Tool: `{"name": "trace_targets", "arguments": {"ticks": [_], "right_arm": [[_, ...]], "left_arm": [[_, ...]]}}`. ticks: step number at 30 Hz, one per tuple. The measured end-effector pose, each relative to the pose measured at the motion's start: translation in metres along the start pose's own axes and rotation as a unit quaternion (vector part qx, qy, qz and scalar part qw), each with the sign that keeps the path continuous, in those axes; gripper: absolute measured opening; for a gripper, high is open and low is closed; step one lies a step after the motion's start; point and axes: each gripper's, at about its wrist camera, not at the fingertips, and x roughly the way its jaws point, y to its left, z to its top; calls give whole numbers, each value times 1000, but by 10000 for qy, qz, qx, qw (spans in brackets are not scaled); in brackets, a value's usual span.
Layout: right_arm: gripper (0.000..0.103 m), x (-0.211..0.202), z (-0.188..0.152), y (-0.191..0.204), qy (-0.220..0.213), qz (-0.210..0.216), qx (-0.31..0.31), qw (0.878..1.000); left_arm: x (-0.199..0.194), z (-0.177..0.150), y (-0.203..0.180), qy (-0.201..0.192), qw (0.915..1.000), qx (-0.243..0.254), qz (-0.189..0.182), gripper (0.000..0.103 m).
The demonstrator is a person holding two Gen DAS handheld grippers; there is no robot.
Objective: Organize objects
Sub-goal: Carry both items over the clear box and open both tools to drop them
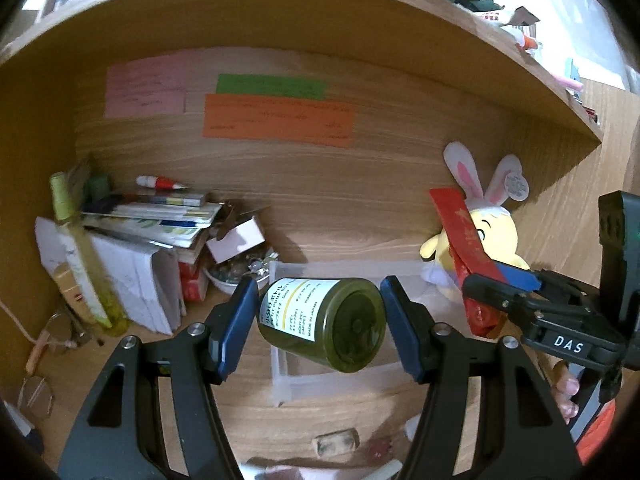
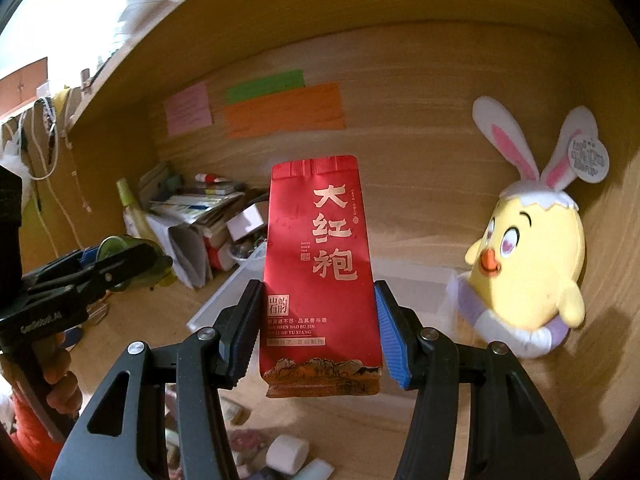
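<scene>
Over at the left end of the wooden desk (image 1: 360, 208) there's a messy stack of books and papers (image 1: 152, 220) with a red-and-white glue tube (image 1: 160, 182) on top and a tall pale-green spray bottle (image 1: 76, 248) leaning beside it. Stuck on the back panel are pink (image 1: 144, 90), green (image 1: 272, 86) and orange sticky notes (image 1: 278, 120).

The left gripper (image 1: 320, 308) has its blue pads clamped on a dark green pump bottle (image 1: 324, 320), held sideways in the air with its base facing the camera, right above a clear plastic tray (image 1: 280, 364) sitting mid-desk.

The right gripper (image 2: 318, 330) is pinching the lower part of a red Da Hong Pao tea packet (image 2: 318, 264), upright, also up off the desk over the same tray.

Far right, a yellow chick plush with bunny ears (image 2: 532, 248) sits against the back corner, just beside the tray's right end. A hand (image 2: 60, 388) holds the left gripper's handle.
</scene>
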Motion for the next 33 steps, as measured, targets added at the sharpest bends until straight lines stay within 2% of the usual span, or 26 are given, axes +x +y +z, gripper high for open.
{"name": "trace_targets", "arguments": {"ticks": [12, 26, 33], "right_arm": [[51, 40, -2, -19, 403, -189, 176, 9989], [51, 83, -26, -38, 1113, -383, 286, 9926], [51, 98, -35, -40, 1472, -530, 192, 9875]], "left_arm": [[60, 0, -5, 639, 9974, 69, -317, 63], [111, -22, -25, 1343, 9892, 423, -399, 63], [126, -32, -28, 1500, 9869, 473, -363, 63]]}}
